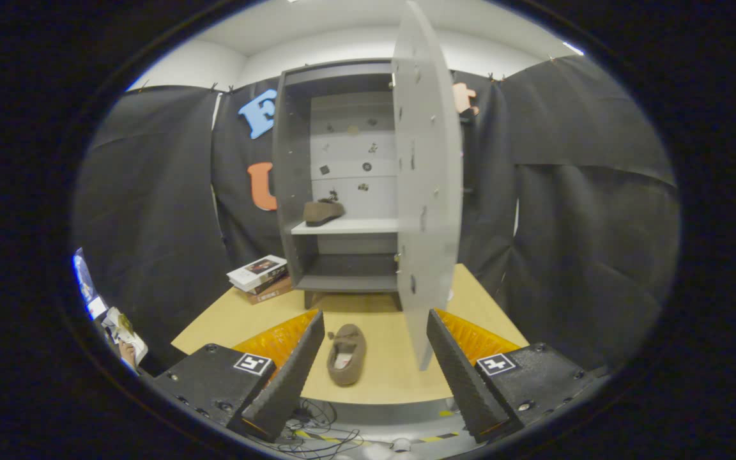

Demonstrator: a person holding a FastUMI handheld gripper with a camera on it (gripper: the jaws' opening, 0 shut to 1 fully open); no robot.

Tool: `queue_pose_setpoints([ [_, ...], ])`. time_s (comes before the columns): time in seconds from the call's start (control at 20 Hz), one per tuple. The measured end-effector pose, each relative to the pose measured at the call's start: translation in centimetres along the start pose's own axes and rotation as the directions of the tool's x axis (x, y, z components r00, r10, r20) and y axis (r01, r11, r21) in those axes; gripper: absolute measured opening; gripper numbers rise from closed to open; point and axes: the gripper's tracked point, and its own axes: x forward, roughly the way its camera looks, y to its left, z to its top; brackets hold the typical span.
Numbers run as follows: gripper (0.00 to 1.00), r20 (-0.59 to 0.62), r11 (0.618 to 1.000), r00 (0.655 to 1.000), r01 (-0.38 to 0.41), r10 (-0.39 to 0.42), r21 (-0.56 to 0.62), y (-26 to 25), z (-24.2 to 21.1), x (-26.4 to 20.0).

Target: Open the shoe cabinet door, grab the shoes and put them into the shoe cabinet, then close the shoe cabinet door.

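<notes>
A grey shoe cabinet [342, 172] stands at the back of a wooden table [393, 370], its door [429, 191] swung wide open toward me on the right. One brown slipper [322, 211] rests on the cabinet's white middle shelf [355, 226]. A second brown slipper [345, 354] lies on the table in front of the cabinet, just ahead of my fingers and nearer the left one. My gripper [374, 338] is open, held back from the table's near edge, with nothing between its fingers.
A stack of books [259, 277] lies on the table left of the cabinet. Cables [317, 428] trail on the floor below the table's near edge. Black cloth walls surround the table. A person's hand with papers [124, 332] is off to the left.
</notes>
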Motion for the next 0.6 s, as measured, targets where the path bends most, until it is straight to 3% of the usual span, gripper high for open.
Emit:
queue_pose_setpoints([
  [0.25, 1.0, -0.15, 0.996, 0.984, -0.092, 0.094, 0.02, 5.6, -9.1, 7.5],
  [0.6, 1.0, -0.309, 0.99, 0.943, -0.099, 0.125, 0.096, 8.4, -17.1, 20.2],
])
